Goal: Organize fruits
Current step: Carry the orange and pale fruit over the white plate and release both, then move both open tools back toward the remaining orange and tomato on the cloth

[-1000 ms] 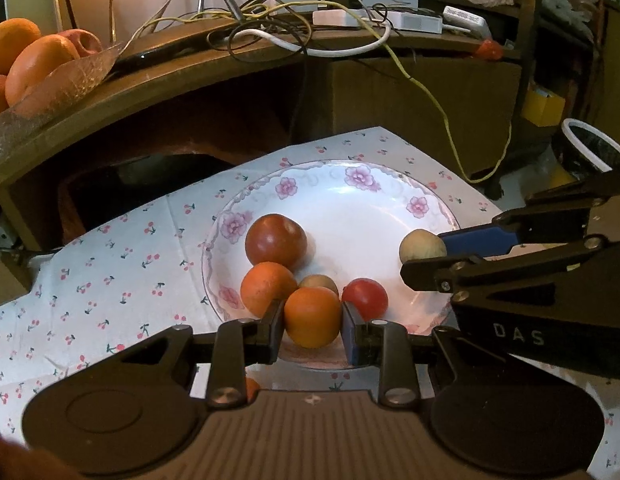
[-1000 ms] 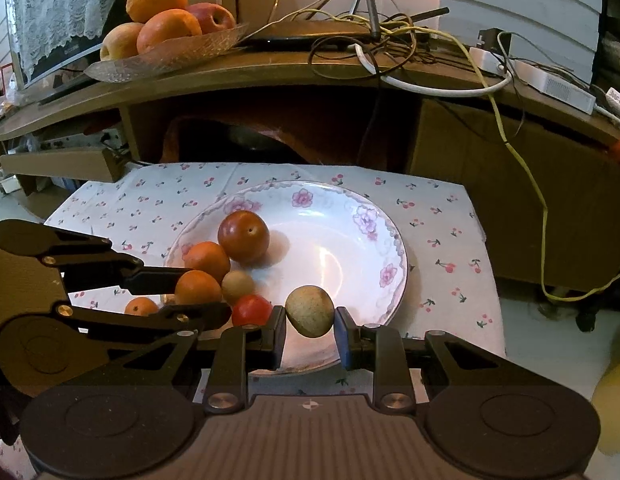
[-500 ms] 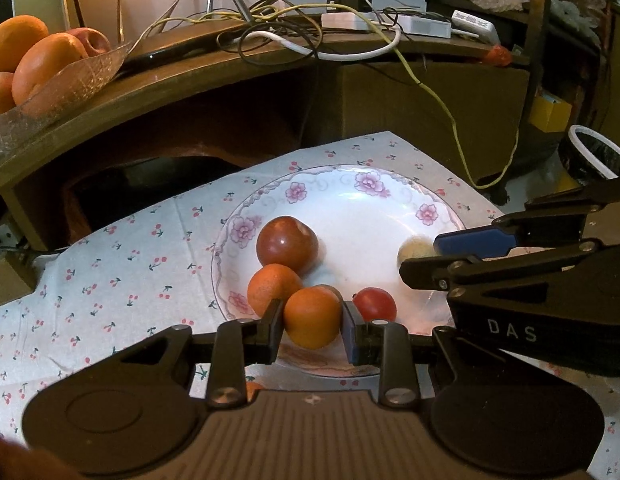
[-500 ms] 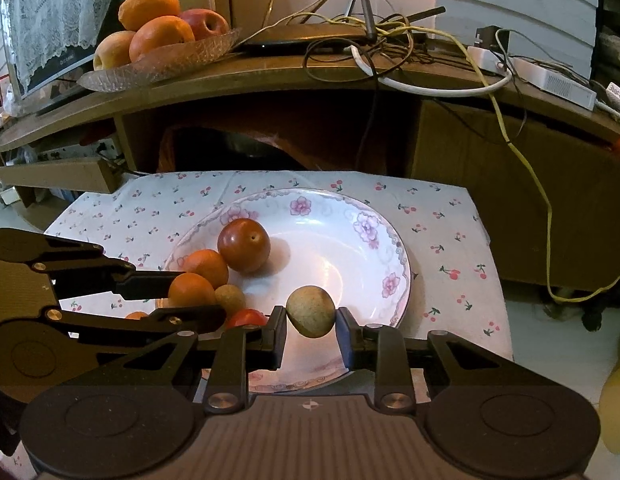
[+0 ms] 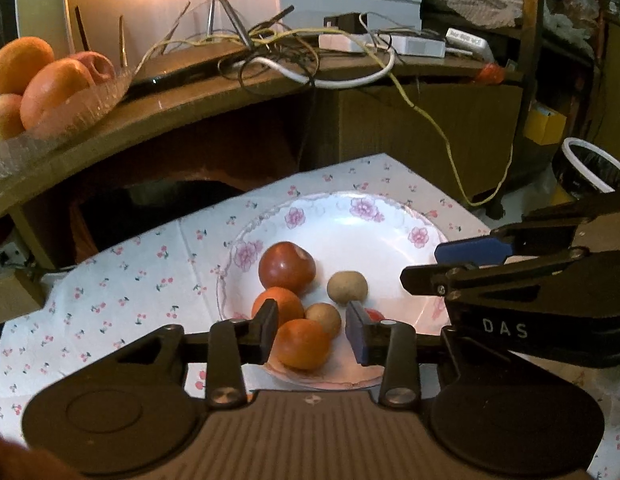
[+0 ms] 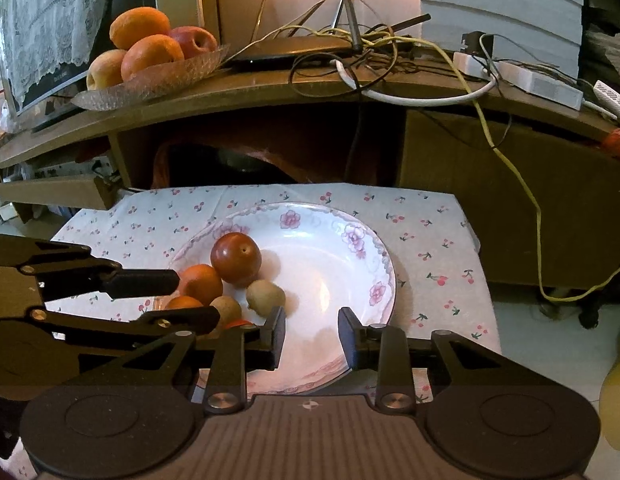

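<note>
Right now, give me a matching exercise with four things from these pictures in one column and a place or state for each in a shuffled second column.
Things:
1. dark red apple
2. kiwi
3. right gripper
4. glass fruit dish

Places or states:
A. open, holding nothing
B. up on the wooden shelf, holding oranges
C. farthest back of the fruits on the floral plate
D. lying on the plate just ahead of the right gripper's left finger

Pairs: 1-C, 2-D, 3-A, 4-B

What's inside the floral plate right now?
In the floral plate: a dark red apple, two oranges, two brownish kiwis and a red fruit mostly hidden behind the left tool. Anything under the tools is not visible.
</note>
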The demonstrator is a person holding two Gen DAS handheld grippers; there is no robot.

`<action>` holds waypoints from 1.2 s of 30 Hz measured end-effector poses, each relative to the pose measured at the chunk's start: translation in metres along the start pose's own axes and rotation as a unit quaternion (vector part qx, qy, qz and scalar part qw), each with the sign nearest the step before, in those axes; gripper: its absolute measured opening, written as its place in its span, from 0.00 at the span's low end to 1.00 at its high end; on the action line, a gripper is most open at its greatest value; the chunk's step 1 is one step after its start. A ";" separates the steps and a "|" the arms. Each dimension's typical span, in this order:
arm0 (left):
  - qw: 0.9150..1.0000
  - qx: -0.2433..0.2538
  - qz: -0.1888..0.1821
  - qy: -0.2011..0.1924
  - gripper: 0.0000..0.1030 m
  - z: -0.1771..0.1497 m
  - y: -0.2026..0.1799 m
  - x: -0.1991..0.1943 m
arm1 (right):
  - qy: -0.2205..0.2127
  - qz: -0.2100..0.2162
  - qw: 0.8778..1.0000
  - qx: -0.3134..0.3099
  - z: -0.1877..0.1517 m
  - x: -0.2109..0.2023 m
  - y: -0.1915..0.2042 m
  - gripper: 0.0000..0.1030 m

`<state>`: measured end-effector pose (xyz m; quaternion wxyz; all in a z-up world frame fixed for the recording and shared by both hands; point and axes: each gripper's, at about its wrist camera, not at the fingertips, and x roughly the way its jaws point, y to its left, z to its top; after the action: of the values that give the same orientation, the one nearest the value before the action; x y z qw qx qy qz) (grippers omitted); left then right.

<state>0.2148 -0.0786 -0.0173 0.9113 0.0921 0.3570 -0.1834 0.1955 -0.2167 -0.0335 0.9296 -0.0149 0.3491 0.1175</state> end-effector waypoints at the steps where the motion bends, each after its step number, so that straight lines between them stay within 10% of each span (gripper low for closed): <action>1: 1.000 0.000 0.001 -0.002 0.42 0.000 0.000 -0.003 | -0.001 0.001 1.000 -0.001 0.000 -0.001 0.001 0.31; 36: 0.998 -0.033 0.037 0.027 0.48 -0.055 0.086 -0.054 | 0.055 0.117 0.990 -0.063 -0.027 -0.002 0.083 0.39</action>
<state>0.1784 0.0312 -0.0173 0.9100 0.0806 0.3837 -0.1351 0.1572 -0.1391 -0.0483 0.8859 -0.0392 0.3911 0.2463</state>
